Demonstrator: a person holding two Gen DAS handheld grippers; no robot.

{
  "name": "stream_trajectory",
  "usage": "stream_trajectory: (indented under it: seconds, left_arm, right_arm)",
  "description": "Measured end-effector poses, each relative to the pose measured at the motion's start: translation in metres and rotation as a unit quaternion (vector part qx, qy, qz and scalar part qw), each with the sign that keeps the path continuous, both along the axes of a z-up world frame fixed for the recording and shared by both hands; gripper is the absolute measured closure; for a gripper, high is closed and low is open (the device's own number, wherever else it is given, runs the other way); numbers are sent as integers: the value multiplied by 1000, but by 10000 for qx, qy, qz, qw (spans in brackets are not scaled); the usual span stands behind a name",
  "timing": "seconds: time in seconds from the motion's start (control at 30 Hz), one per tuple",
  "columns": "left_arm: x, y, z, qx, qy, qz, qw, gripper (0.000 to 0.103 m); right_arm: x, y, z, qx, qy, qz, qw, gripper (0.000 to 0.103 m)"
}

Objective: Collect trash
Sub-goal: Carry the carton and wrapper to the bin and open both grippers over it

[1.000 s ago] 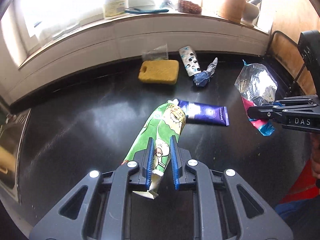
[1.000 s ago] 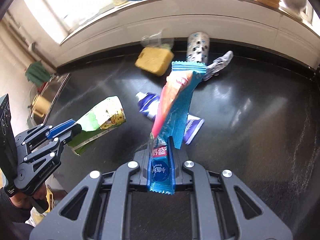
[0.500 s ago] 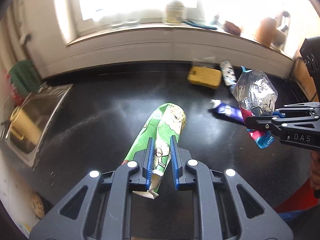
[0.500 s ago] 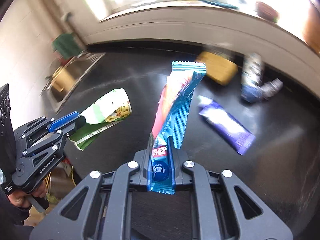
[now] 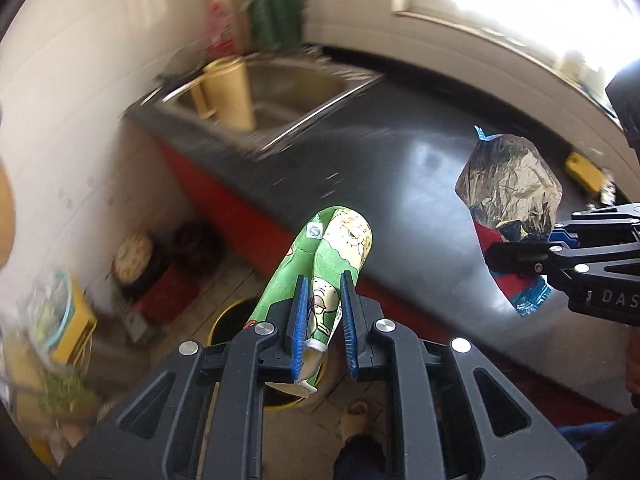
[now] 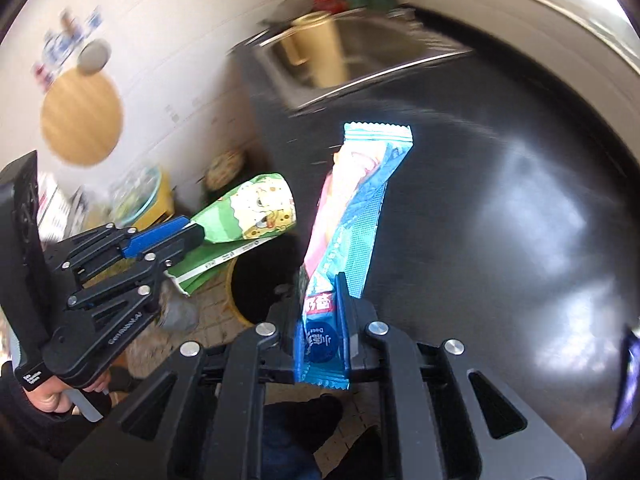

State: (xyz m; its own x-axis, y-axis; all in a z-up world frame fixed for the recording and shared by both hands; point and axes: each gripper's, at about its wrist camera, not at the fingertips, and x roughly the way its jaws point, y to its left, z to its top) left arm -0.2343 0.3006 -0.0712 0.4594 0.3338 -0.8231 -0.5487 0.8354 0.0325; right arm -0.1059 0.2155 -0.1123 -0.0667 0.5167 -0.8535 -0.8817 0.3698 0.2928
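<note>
The left gripper [image 5: 323, 312] has its jaws pinching a crumpled green cartoon-printed wrapper [image 5: 334, 256]. The right gripper [image 6: 320, 312] has its jaws pinching a long blue-and-pink plastic snack wrapper [image 6: 356, 216]. A yellow-rimmed round bin [image 6: 240, 280] on the floor lies just below both jaws, beside the black counter [image 6: 500, 200].

Left gripper [image 5: 323, 308] fingers clamped; right gripper [image 6: 320, 304] fingers clamped.

Both grippers are matte black plastic w/ round silver screws on the linkage arms; left gripper [image 5: 322, 312] has ribbed blue pads [image 5: 301, 312]. Right gripper [image 5: 520, 256], at right edge of the left wrist view, has white "DAS" lettering. Bare-skinned hand [image 6: 54, 398], lower left of right wrist view, dark sleeve
</note>
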Motion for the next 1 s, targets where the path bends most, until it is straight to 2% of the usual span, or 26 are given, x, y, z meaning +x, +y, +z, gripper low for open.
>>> stream_trajectory:
  seconds: [0.2,0.33,0.5,0.7,0.87,1.0]
  left_arm:
    - [-64,49,-45,-372,319,827,9954,87]
    - [-86,79,-86,-657,470,1176,9898,87]
    - [-93,103,-134,-1006,586,1394,9834,87]
    - [-91,117,-169,-1174,774,1410,9800,87]
    - [-86,123,-179,-1356,734,1421,9778,87]
    - [-84,125,-186,-1337,813,1375,9781,87]
  right_arm:
    - [-63,82,-47,-382,374,862,9948,89]
    - [-82,123,-81,-719,577,1029,9904,89]
    - [-89,168,-125,-1160,538,1155,9850,89]
    - [-92,183,-151,-1512,535,1147,9804,89]
    - [-89,190,-159,-1640,517,1132,9786,89]
    - [-88,198,-169,-1796,496,1121,9761,89]
